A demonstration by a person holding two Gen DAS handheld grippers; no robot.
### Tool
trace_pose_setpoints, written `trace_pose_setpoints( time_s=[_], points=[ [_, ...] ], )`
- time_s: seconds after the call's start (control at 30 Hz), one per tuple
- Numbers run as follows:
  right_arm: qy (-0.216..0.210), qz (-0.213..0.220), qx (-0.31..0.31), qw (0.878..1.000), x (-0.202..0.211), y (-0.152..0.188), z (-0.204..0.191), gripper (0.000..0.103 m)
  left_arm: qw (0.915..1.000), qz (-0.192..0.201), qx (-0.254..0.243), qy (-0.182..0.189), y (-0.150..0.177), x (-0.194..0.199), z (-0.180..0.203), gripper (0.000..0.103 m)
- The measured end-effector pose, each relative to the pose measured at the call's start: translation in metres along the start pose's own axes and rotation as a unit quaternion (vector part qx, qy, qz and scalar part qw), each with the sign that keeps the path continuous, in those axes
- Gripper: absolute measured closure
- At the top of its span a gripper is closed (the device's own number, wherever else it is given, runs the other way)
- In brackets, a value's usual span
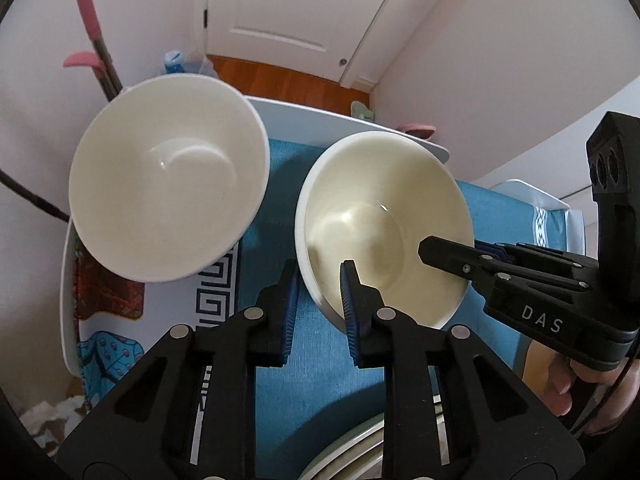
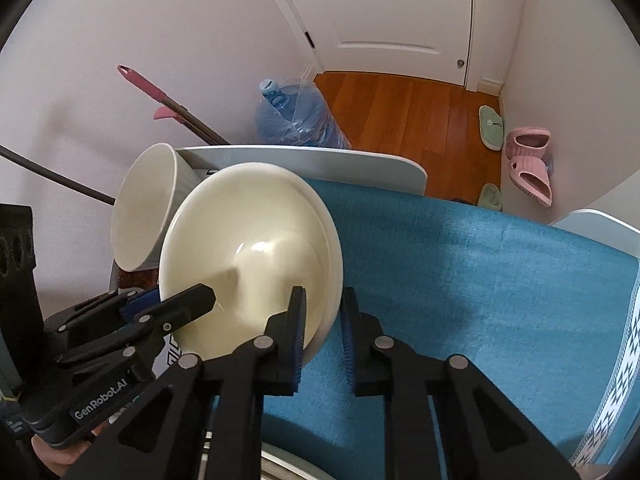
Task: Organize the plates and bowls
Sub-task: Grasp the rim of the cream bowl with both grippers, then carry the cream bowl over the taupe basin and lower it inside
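Blue cloth (image 2: 460, 264) is covering the white table (image 1: 320, 114), with open room lying rightward up to its patterned border. "DAS" and "GenRobot.AI" are being shown on the tools. Between both tongs a cream bowl (image 1: 384, 216) is being gripped: left gripper (image 1: 318, 288) clamping its near-left rim, right gripper (image 2: 324, 308) its opposite rim. A white ribbed bowl (image 1: 168, 184) is sitting just beside, at the table's left edge.

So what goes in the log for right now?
left gripper: shut on cream bowl rim | right gripper: shut on opposite rim | white bowl: untouched
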State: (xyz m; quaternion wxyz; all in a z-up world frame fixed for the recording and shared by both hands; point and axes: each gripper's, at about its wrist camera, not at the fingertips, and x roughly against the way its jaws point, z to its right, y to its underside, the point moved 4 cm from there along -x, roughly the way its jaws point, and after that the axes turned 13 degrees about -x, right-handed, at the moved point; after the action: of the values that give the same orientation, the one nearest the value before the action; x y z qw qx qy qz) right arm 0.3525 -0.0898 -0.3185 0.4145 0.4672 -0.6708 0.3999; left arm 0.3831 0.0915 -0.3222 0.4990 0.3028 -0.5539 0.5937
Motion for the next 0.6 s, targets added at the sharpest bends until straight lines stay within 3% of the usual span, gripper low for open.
trace_pose_setpoints(
  time_s=[0.3, 0.6],
  points=[
    [-0.007, 0.046, -0.001, 0.999, 0.045, 0.006, 0.0, 0.088, 0.9986, 0.037, -0.036, -0.012, -0.007, 0.043, 0.03, 0.085],
    [-0.02, 0.118, 0.005, 0.993, 0.144, 0.032, 0.025, 0.088, 0.9921, 0.096, -0.08, -0.013, -0.006, 0.114, 0.105, 0.085]
  ],
)
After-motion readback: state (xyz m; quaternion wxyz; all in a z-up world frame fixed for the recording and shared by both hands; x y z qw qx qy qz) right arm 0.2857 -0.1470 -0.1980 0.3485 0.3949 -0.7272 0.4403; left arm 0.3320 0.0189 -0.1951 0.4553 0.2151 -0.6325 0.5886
